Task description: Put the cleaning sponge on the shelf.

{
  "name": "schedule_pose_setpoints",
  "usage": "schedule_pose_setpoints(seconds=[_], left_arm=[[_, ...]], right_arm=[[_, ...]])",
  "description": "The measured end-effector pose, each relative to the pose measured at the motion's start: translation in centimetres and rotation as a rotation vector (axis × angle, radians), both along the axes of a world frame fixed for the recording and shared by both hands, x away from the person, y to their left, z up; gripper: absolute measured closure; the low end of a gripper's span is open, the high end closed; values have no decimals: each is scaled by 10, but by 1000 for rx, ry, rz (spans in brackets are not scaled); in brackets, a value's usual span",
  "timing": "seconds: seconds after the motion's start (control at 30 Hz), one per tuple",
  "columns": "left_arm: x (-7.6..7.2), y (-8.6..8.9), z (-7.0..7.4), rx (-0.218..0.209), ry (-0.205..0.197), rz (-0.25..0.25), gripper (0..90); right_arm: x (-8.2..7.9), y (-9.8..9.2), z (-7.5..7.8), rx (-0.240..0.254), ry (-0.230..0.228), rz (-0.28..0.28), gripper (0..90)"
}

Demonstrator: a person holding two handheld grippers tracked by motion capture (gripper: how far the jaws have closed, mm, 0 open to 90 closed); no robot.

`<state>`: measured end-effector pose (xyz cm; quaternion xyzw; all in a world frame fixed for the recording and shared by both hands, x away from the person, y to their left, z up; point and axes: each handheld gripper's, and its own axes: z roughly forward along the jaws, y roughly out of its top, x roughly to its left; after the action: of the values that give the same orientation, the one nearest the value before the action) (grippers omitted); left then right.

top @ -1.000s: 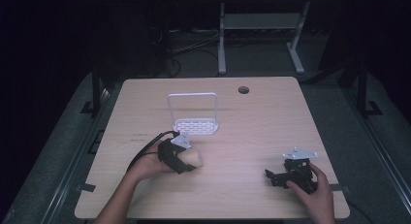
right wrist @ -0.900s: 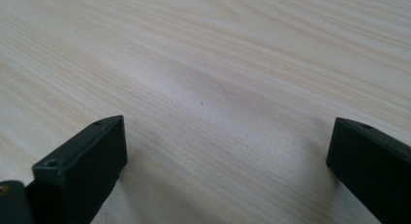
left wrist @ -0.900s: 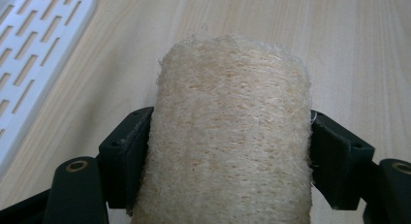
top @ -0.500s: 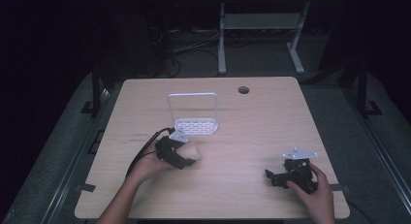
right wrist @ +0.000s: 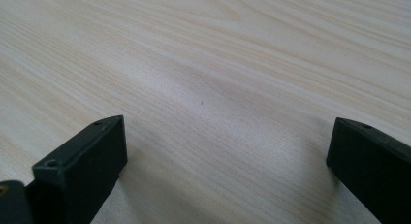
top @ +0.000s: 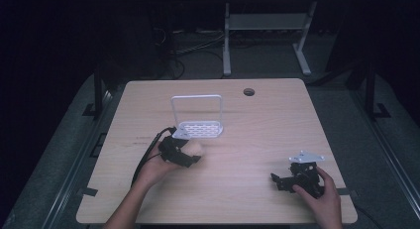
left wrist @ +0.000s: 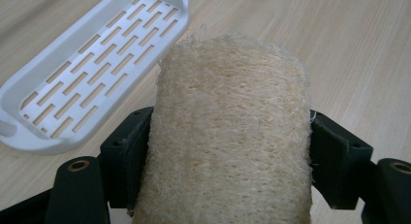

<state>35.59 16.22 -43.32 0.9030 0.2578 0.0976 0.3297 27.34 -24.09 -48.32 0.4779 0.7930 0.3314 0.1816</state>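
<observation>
A pale, fibrous loofah sponge [left wrist: 232, 136] sits clamped between the two black jaws of my left gripper [left wrist: 231, 146], which presses on both its sides. In the high view that left gripper [top: 185, 154] holds the loofah [top: 195, 149] just in front of a white slotted tray [top: 199, 129] with an upright wire handle. The tray [left wrist: 92, 73] lies a little beyond and to the left of the loofah in the left gripper view. Near the table's front right corner my right gripper [top: 281, 180] rests low, open [right wrist: 228, 156], with bare wood between its jaws.
The light wooden table [top: 257, 140] has a round cable hole [top: 248, 92] near its far edge. A black cable [top: 148, 154] trails from the left gripper toward the front left. Beyond the table stands a white frame [top: 267, 26] on a dark floor.
The left hand with the loofah has crept slightly forward toward the white tray. The right hand has stayed where it was.
</observation>
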Motion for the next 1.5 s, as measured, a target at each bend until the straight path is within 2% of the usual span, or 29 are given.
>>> schedule_pose_setpoints(seconds=[0.2,0.4,0.7,1.0,1.13,1.3,1.5], left_arm=[[3,-3,1,-4,1,17,256],[8,-4,5,-26,4,26,256],[18,-8,12,-33,-9,42,256],[29,-14,13,-39,-17,53,256],[35,-18,12,-55,-20,63,256],[43,-25,10,-54,-19,69,256],[54,-32,9,-40,-35,80,256]], right_arm=[[0,0,0,0,0,0,7],[0,0,0,0,0,0,7],[0,0,0,0,0,0,7],[0,0,0,0,0,0,7],[0,0,0,0,0,0,7],[0,0,0,0,0,0,7],[0,0,0,0,0,0,7]])
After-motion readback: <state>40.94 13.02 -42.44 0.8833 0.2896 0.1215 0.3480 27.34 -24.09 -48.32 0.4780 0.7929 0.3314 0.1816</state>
